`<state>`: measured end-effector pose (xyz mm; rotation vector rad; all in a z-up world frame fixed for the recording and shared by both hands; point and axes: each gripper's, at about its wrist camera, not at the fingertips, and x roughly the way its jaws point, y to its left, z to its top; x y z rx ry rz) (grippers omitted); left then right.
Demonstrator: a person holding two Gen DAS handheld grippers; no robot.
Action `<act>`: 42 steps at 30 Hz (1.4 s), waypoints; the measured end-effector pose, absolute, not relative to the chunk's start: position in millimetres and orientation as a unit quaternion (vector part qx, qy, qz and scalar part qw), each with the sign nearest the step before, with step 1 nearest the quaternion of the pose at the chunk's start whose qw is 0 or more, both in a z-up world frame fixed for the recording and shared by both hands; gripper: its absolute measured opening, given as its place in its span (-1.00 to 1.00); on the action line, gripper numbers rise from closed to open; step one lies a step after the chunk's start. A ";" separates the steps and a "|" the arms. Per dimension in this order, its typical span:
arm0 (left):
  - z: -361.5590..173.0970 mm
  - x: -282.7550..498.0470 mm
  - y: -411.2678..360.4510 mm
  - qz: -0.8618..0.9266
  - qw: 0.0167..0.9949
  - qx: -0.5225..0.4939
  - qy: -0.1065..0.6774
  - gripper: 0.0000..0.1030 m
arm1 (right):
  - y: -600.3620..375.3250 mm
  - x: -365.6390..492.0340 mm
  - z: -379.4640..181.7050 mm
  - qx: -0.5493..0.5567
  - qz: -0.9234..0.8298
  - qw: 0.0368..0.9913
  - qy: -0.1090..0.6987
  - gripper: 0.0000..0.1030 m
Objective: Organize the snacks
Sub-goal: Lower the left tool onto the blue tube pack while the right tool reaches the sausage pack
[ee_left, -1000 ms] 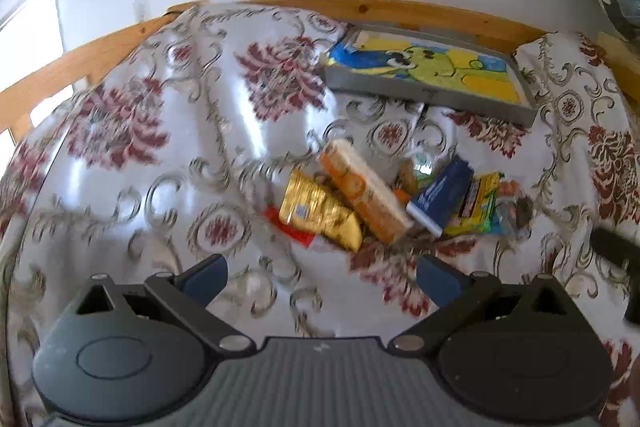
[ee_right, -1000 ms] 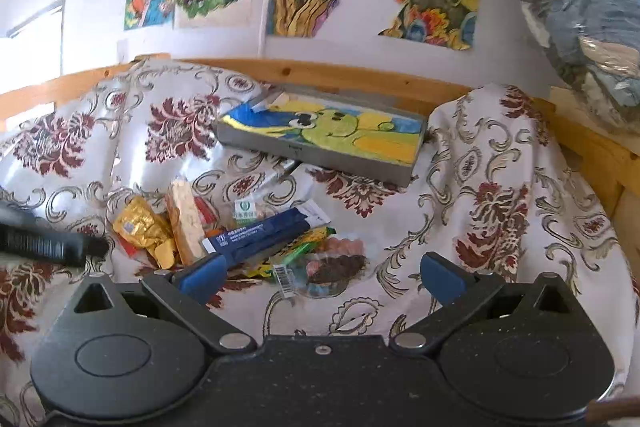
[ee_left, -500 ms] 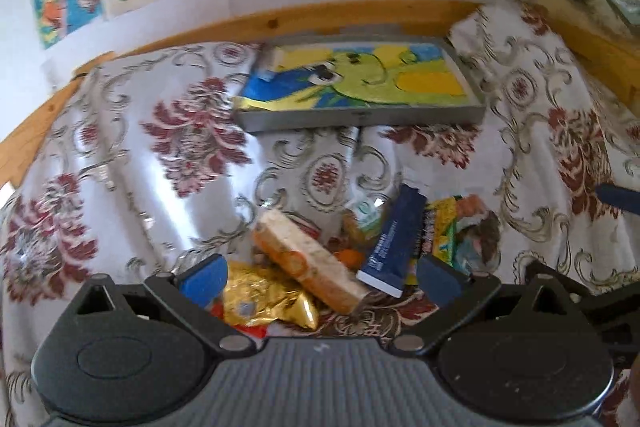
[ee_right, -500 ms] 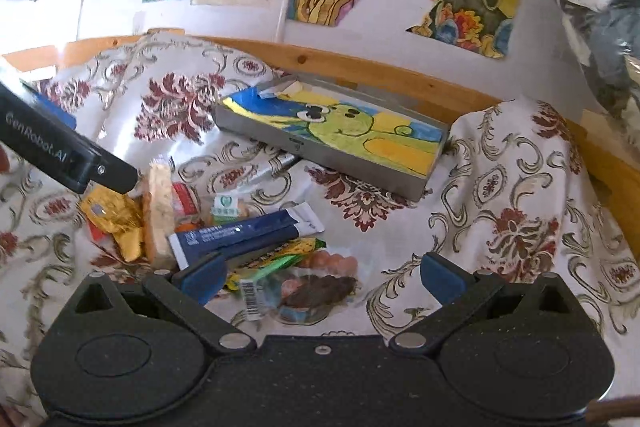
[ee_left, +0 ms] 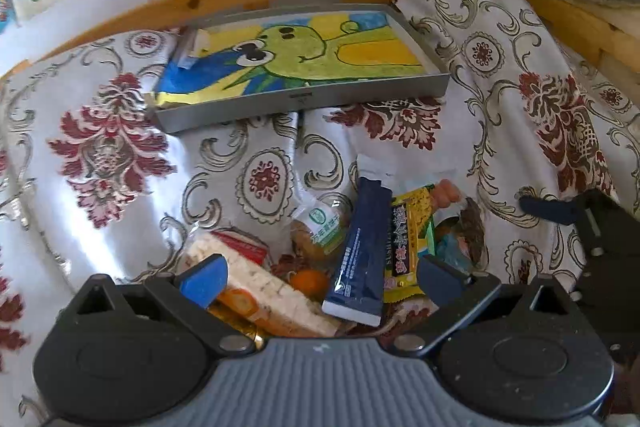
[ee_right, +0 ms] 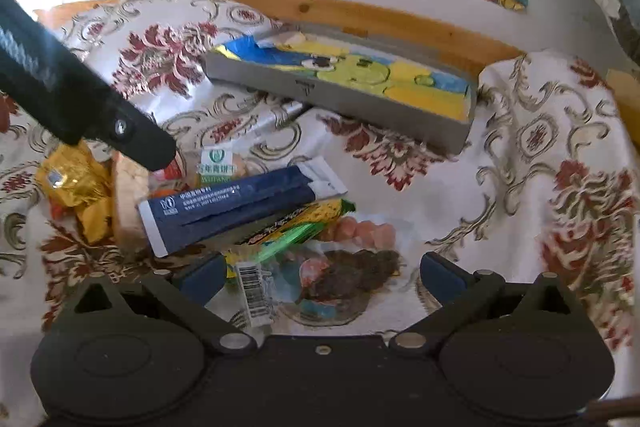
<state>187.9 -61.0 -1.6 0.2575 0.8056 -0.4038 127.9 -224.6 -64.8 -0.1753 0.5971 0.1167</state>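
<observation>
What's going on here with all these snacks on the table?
A person holding a gripper in each hand is sorting a pile of snacks on a floral tablecloth. Both grippers are open and hold nothing. The left gripper hovers low over the crackers and the dark blue packet. The right gripper is poised over a clear bag beside the yellow-green wrapper. The grey tray behind the pile holds no snacks so far.

Left gripper [ee_left: 320,275]: matte black linkage arms, blue fingertip pads [ee_left: 204,277], silver pivot rivets, ribbed grey centre body. Right gripper [ee_right: 320,277]: same black linkages, darker blue pads [ee_right: 440,277], black centre plate, small central screw.
</observation>
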 end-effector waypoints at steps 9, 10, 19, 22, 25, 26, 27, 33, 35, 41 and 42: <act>-20.5 214.8 -61.8 -0.221 0.878 0.096 0.414 0.99 | -227.2 139.3 -73.7 -0.069 0.048 0.946 0.312 0.99; -22.1 216.2 -63.1 -0.224 0.876 0.095 0.416 0.99 | -228.8 139.5 -73.8 -0.067 0.043 0.946 0.314 0.99; -37.0 215.7 -81.1 -0.243 0.866 0.111 0.424 0.98 | -240.8 130.6 -68.2 -0.062 0.032 0.944 0.322 0.99; -38.8 215.3 -82.2 -0.242 0.863 0.113 0.428 0.97 | -245.0 128.7 -66.2 -0.057 0.032 0.943 0.327 0.99; -40.2 217.1 -84.1 -0.240 0.862 0.120 0.429 0.95 | -249.6 125.9 -62.4 -0.053 0.021 0.943 0.329 0.99; -40.9 218.1 -85.0 -0.238 0.862 0.122 0.430 0.94 | -251.7 124.0 -60.8 -0.052 0.017 0.944 0.325 0.99; -41.8 219.2 -86.0 -0.236 0.862 0.125 0.431 0.93 | -253.9 122.2 -58.5 -0.049 0.013 0.946 0.321 0.99; -48.1 221.0 -92.0 -0.235 0.859 0.144 0.432 0.86 | -261.0 119.2 -53.7 -0.053 -0.032 0.949 0.310 0.98; -49.8 220.3 -93.6 -0.231 0.858 0.154 0.432 0.80 | -261.1 118.2 -53.7 -0.058 -0.037 0.948 0.311 0.98; -51.9 217.8 -96.1 -0.230 0.858 0.163 0.430 0.64 | -259.6 114.5 -50.8 -0.065 -0.045 0.951 0.299 0.87; -52.1 217.7 -96.6 -0.231 0.857 0.164 0.430 0.63 | -259.2 113.7 -50.2 -0.068 -0.048 0.952 0.295 0.84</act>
